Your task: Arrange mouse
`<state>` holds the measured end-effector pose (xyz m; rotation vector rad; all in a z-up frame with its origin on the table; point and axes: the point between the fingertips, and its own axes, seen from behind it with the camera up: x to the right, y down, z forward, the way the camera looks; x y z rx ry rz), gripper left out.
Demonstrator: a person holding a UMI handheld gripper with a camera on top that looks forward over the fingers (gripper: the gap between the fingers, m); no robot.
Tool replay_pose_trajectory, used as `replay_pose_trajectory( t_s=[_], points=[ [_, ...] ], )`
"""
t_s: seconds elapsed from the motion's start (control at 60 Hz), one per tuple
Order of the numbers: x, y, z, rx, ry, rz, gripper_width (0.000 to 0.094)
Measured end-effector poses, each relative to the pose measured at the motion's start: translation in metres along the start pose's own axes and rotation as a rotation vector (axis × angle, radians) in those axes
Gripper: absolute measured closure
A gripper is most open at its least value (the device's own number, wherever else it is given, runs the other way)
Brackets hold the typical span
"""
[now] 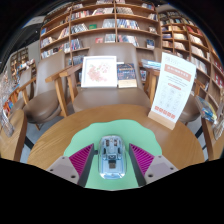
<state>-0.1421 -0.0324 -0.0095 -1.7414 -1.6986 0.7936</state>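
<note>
A pale, see-through mouse (112, 156) lies on a light green mat (113, 131) on a round wooden table (52, 143). My gripper (112, 163) is open, and the mouse stands between its fingers. The magenta pads (83, 158) flank the mouse's sides with a narrow gap showing at each side. The mouse points away from me along the fingers and rests on the mat. Its near end lies low between the fingers.
Beyond the table stand wooden chairs (68, 88) and a second table bearing a framed picture (100, 70) and a book (126, 72). A white and red sign (175, 90) stands at the table's far right. Bookshelves (100, 25) fill the background.
</note>
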Motion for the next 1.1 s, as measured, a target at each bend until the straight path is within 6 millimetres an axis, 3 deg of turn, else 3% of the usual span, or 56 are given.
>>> replay_pose_trajectory(
  t_s=[0.033,0.083,0.133,0.217,0.3,0.45,0.583,0.683,0.867,1.1],
  points=[
    [0.001,-0.001,-0.006,0.0,0.0,0.016,0.0066],
    [0.0,-0.009,-0.02,0.021,-0.007,0.039,0.0115],
    [-0.001,-0.02,-0.042,0.061,-0.016,0.058,0.0095],
    [0.003,-0.031,-0.094,0.122,-0.01,0.066,0.0085],
    [0.012,-0.028,-0.154,0.156,-0.005,0.07,0.0084],
    [0.02,0.021,-0.255,0.171,-0.012,0.035,0.0085],
    [0.03,0.066,-0.324,0.214,0.008,-0.018,0.0084],
    [0.04,0.098,-0.356,0.226,0.032,-0.036,0.0087],
    [0.045,0.127,-0.389,0.244,0.047,-0.078,0.0075],
    [0.052,0.129,-0.413,0.288,0.072,-0.076,0.0079]
  ],
)
